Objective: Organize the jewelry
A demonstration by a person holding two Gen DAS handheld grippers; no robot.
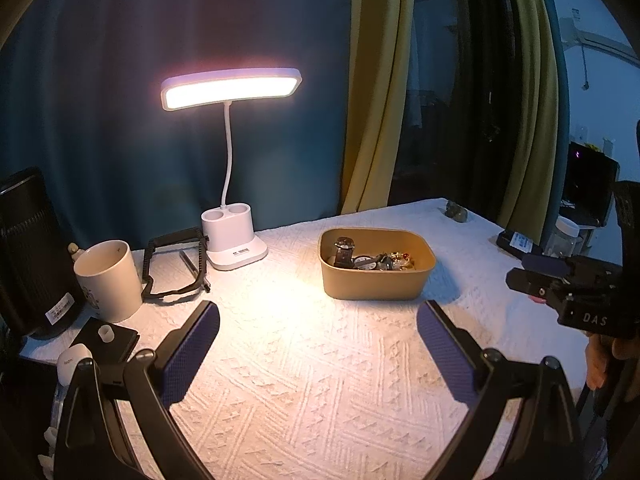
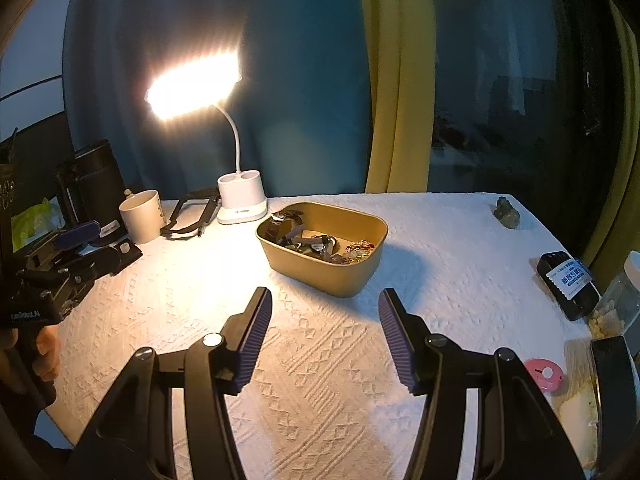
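Observation:
A tan rounded box point(image 1: 376, 280) stands on the white textured cloth point(image 1: 304, 368); it also shows in the right wrist view point(image 2: 320, 268). Inside lie a dark watch point(image 1: 344, 250), other watches point(image 2: 300, 240) and a pile of gold and red jewelry point(image 2: 360, 247). My left gripper point(image 1: 318, 320) is open and empty, above the cloth just in front of the box. My right gripper point(image 2: 325, 304) is open and empty, also short of the box. The right gripper shows from the side in the left wrist view point(image 1: 532, 276), and the left gripper in the right wrist view point(image 2: 76, 236).
A lit white desk lamp point(image 1: 234, 248) stands behind the box, with a cream mug point(image 1: 108, 280), a black strap frame point(image 1: 176, 264) and a black cylinder point(image 1: 28, 248) to its left. On the right lie a small stone point(image 2: 506, 212), a black packet point(image 2: 568, 284), a pink round item point(image 2: 544, 374) and a jar point(image 2: 620, 300).

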